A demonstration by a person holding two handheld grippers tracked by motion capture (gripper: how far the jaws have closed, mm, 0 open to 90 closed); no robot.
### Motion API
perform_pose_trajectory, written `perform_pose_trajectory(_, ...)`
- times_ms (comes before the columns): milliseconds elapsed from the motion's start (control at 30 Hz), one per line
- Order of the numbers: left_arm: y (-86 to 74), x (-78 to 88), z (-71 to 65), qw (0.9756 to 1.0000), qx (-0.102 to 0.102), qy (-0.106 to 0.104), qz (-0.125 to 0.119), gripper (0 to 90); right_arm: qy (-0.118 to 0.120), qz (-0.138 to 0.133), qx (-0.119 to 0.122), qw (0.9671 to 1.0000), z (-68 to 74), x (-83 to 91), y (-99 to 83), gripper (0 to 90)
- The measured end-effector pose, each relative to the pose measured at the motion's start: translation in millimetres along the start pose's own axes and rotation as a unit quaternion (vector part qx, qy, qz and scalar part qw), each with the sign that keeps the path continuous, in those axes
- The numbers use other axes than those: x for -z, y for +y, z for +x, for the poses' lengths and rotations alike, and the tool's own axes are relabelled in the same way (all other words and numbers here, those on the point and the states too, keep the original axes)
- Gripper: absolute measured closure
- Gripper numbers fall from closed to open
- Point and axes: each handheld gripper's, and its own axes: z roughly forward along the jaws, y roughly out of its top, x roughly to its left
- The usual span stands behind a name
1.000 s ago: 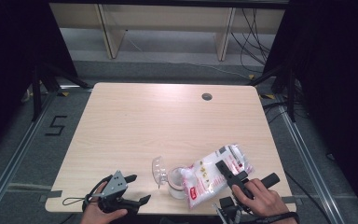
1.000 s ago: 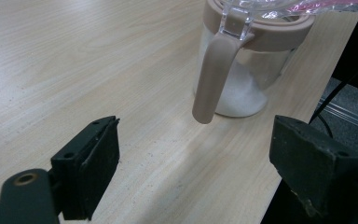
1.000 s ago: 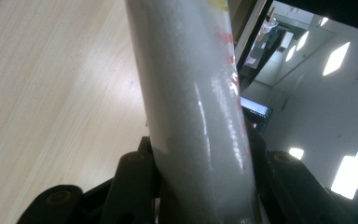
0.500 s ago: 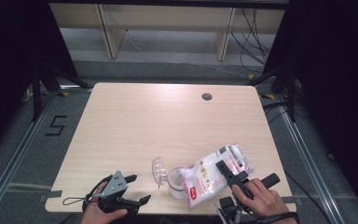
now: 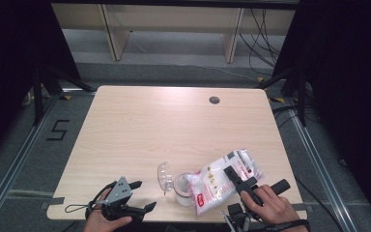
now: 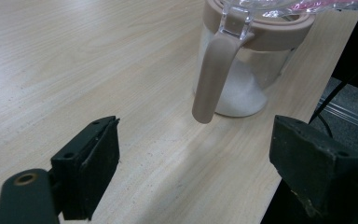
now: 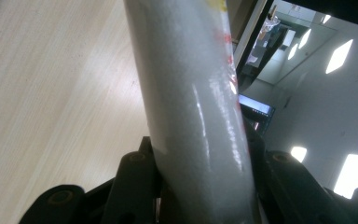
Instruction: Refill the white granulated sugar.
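Note:
A clear jar (image 5: 182, 192) with a beige rim stands near the table's front edge, its clear lid (image 5: 164, 174) swung open to the left. In the left gripper view the jar (image 6: 242, 79) holds a low layer of white granules, and a beige handle hangs down its side. A plastic bag (image 5: 221, 180) of white granules with red print lies tilted, its lower end over the jar's mouth. My right gripper (image 5: 234, 175) is shut on the bag (image 7: 196, 116), which fills the gap between the jaws (image 7: 200, 179). My left gripper (image 5: 145, 195) stands open left of the jar, nothing between its jaws (image 6: 200, 158).
The light wooden table (image 5: 174, 125) has a round cable hole (image 5: 214, 100) at the back right. The jar sits close to the front edge. Wooden shelving (image 5: 174, 19) and cables lie on the floor beyond the table.

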Motion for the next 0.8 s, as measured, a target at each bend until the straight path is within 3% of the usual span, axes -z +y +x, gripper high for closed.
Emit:
perform_pose_trajectory(133, 0.2, 0.7, 1.3, 0.9999, -0.008, 0.001, 0.007, 15.8, -0.003, -0.001, -0.002, 1.0000, 0.4, -0.1, -0.2, 67.9)
perform_pose_trajectory(233, 0.0, 0.0, 0.0, 1.0000, 0.000, 0.000, 0.000, 15.8, 0.000, 0.005, -0.011, 0.9999, 1.8, 0.9, -0.5, 67.8)
perform_pose_trajectory(267, 0.1, 0.8, 1.2, 0.9999, -0.008, 0.003, 0.007, 15.9, -0.001, 0.003, -0.010, 1.0000, 1.6, 0.7, -0.7, 67.9)
perform_pose_trajectory(333, 0.0, -0.8, -0.9, 1.0000, 0.005, -0.004, -0.005, 15.8, 0.000, 0.003, -0.009, 1.0000, 1.7, 0.7, -0.7, 67.9)
perform_pose_trajectory(367, 0.2, 0.7, 1.4, 0.9999, -0.008, 0.001, 0.007, 15.8, 0.000, 0.004, -0.010, 0.9999, 1.8, 0.8, -0.6, 67.9)
perform_pose_trajectory(467, 0.0, -0.1, 0.0, 1.0000, -0.001, -0.002, 0.001, 15.8, 0.000, 0.004, -0.009, 1.0000, 1.6, 0.9, -0.5, 67.9)
perform_pose_trajectory(500, 0.2, 0.6, 1.3, 0.9999, -0.009, 0.001, 0.008, 15.8, 0.000, 0.004, -0.011, 0.9999, 1.7, 0.8, -0.6, 67.9)
perform_pose_trajectory(533, -0.1, -1.0, -1.1, 1.0000, 0.006, -0.004, -0.005, 15.8, -0.001, 0.003, -0.010, 0.9999, 1.5, 0.6, -0.6, 67.9)
perform_pose_trajectory(667, 0.2, 0.6, 1.3, 0.9999, -0.007, 0.001, 0.007, 15.9, 0.000, 0.002, -0.010, 0.9999, 1.6, 0.5, -0.9, 68.0)
perform_pose_trajectory(800, 0.2, 0.5, 1.0, 1.0000, -0.007, 0.000, 0.006, 15.8, 0.001, 0.002, -0.010, 0.9999, 1.5, 0.4, -0.9, 68.0)
